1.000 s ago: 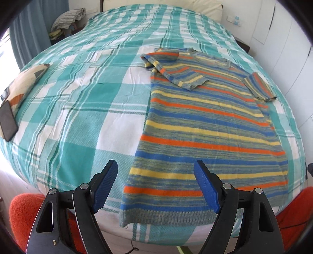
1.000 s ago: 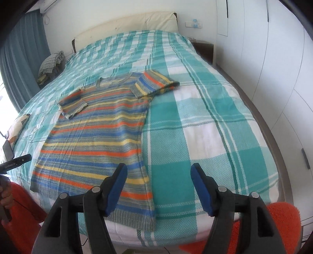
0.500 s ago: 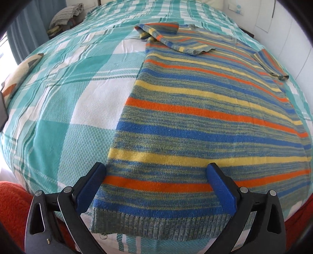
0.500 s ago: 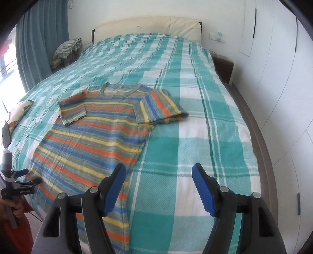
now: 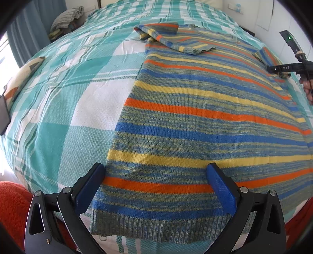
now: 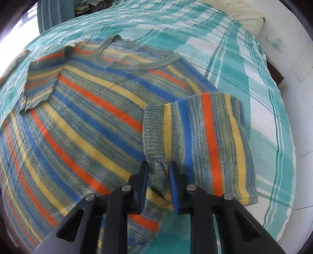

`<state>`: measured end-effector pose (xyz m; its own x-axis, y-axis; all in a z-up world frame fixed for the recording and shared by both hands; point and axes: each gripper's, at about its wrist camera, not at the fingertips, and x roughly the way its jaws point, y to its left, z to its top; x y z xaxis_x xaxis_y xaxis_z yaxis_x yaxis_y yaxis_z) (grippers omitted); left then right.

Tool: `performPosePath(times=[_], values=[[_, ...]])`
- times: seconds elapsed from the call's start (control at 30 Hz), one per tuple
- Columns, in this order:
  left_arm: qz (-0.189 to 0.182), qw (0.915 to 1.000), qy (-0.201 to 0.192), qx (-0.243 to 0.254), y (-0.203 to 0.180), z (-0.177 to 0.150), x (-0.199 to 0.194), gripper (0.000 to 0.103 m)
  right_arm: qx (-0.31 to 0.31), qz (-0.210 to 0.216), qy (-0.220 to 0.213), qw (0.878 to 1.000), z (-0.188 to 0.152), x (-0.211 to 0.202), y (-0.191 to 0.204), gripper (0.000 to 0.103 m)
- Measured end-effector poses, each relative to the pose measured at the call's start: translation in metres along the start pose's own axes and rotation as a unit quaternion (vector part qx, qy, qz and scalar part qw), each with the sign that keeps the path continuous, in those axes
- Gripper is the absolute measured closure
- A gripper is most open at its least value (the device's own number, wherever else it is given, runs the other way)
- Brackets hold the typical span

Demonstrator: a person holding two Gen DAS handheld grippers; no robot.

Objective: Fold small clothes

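A striped knit sweater (image 5: 205, 109) in blue, yellow, orange and grey lies flat on the bed. My left gripper (image 5: 156, 181) is open, its fingers set apart over the sweater's bottom left hem corner. In the right wrist view the sweater (image 6: 82, 121) fills the frame, with its right sleeve (image 6: 203, 140) folded across the body. My right gripper (image 6: 158, 175) is nearly closed, pinching a fold of the sleeve's cuff corner between its blue pads. The far left sleeve (image 6: 41, 82) lies folded inward too.
The bed has a teal and white checked cover (image 5: 68, 93). A patterned pillow (image 5: 21, 78) and a dark phone (image 5: 4, 113) lie at its left edge. A pile of cloth (image 5: 66, 17) sits far left. Orange fabric (image 5: 13, 203) lies below. White wardrobe doors (image 6: 301, 58) stand at the right.
My right gripper moved in to the folded right sleeve and closed on its cuff. My left gripper moved slightly closer over the hem and stayed open.
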<state>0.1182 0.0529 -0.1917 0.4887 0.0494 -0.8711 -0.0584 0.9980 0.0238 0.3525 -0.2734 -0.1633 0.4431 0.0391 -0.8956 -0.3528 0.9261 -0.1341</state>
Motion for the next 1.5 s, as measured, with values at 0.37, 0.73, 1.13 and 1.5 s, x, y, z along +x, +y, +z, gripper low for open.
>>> performPosePath(times=[0.37, 0.73, 1.13, 1.5], values=[[0.000, 1.0000, 0.001, -0.009, 0.001, 0.001, 0.000, 0.000, 0.401, 0.036, -0.072, 0.913, -0.124, -0.091, -0.218, 0.094], [0.001, 0.9999, -0.001, -0.012, 0.001, 0.000, -0.001, 0.000, 0.603, 0.201, -0.177, 0.751, -0.204, -0.103, -0.240, 0.097], [0.002, 1.0000, -0.004, -0.009, 0.000, 0.000, 0.000, 0.000, 0.580, 0.159, -0.076, 0.796, -0.236, -0.081, -0.227, 0.054], [0.010, 0.9999, -0.009, -0.010, -0.003, 0.000, 0.000, 0.000, 0.552, 0.158, -0.054, 0.817, -0.198, -0.051, -0.282, 0.068]])
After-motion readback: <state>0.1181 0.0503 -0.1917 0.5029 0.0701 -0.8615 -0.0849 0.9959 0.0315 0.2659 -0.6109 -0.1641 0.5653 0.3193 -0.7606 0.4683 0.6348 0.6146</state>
